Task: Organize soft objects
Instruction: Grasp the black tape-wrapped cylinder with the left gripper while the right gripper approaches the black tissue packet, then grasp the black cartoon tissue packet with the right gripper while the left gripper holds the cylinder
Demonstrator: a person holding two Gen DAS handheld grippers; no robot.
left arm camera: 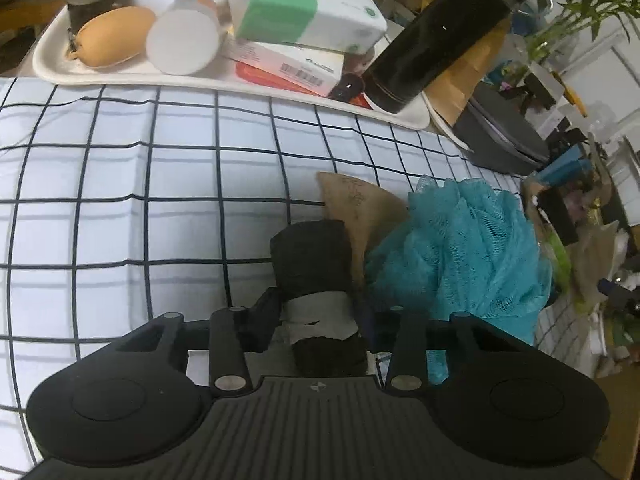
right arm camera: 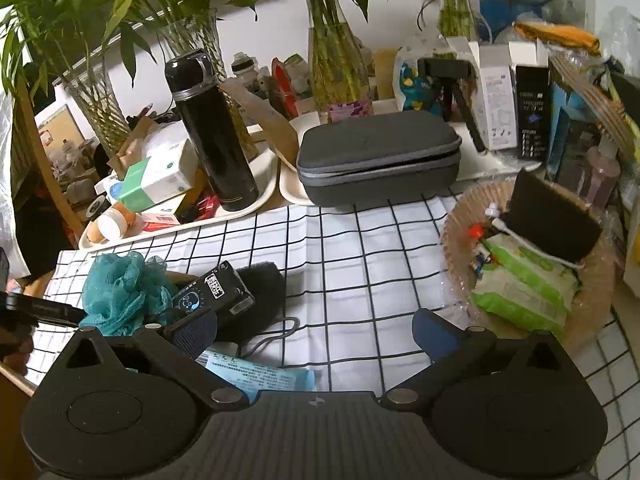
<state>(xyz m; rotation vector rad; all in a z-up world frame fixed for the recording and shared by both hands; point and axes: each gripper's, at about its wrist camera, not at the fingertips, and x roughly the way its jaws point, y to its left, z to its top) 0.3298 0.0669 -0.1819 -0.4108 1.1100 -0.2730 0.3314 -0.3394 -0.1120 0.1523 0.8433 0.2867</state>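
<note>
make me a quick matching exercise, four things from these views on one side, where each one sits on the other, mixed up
Things:
1. black flask
2. teal mesh pouf
3. grey zip case
4. green wipes packs

Places:
A. in the round woven basket
B. upright on the white tray
C. on the checked cloth
D. behind the cloth's far edge

Pairs: 1-B, 2-C, 3-D, 4-A

black flask (right arm camera: 214, 136) upright in white tray (right arm camera: 264, 196) | grey zip case (right arm camera: 378, 158) beside | plant vases (right arm camera: 336, 60) behind
</note>
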